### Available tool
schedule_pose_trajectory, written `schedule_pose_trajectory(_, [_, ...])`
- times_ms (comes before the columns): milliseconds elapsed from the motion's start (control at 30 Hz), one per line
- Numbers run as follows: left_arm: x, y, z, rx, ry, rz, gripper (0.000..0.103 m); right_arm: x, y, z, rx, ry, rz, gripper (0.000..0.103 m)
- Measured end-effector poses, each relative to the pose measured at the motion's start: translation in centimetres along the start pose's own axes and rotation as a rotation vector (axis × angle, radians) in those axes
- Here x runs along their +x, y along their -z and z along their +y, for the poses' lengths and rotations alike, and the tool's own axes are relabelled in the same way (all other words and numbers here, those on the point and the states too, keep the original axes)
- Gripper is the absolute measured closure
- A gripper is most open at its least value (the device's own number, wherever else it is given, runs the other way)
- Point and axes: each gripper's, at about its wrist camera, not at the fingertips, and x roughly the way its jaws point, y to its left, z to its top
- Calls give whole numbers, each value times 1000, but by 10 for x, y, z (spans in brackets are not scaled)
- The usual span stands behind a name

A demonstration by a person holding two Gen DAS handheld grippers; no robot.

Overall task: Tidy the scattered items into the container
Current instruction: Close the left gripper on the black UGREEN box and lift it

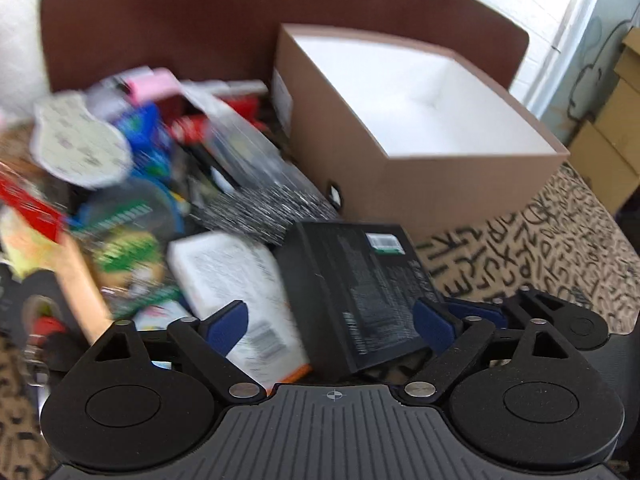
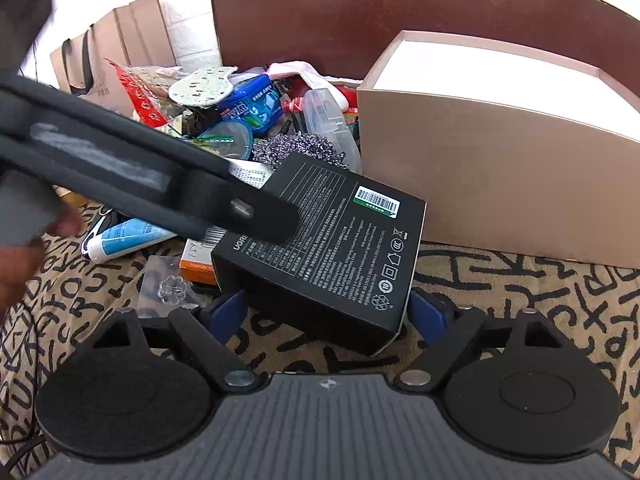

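A black printed box [image 1: 360,284] lies tilted on the patterned cloth in front of the open brown container [image 1: 416,176]. In the left wrist view my left gripper [image 1: 332,324] is open, its blue pads on either side of the black box and a white box [image 1: 240,288]. In the right wrist view my right gripper [image 2: 324,312] is open around the near corner of the black box [image 2: 332,248]; contact is unclear. The left gripper's body [image 2: 140,176] crosses this view and rests over the box's left end. The container [image 2: 500,168] stands right behind.
A pile of scattered items [image 2: 248,116] lies left of the container: a blue packet, a clear lid, a metal scourer [image 2: 300,148], a blue tube [image 2: 124,236], an orange box [image 2: 196,264]. A brown chair back [image 2: 400,12] stands behind. Paper bags [image 2: 112,48] stand far left.
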Motion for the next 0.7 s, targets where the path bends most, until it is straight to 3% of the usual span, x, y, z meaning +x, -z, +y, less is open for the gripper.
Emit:
schedule_pose_trajectory(67, [12,-1,2,-16,13,45,17,1,1,-2,5,-7,-3,16])
schedule_pose_trajectory(400, [12,2,-4,28,-30,27,14,12,2,-2,43,-26,5,16])
schedule_pose_trajectory(467, [10,4,-8,35,-26,33,24,11,3,-1,52,-23,5,22])
schedule_pose_trajectory(567, [5,7,-14,58,-73,15,22,6,3,-1,63,-28,3,32])
schedule_pose_trajectory(700, [-6,12,-20,71,-93,-1,21,-3,5,3,64,-35,-9,35])
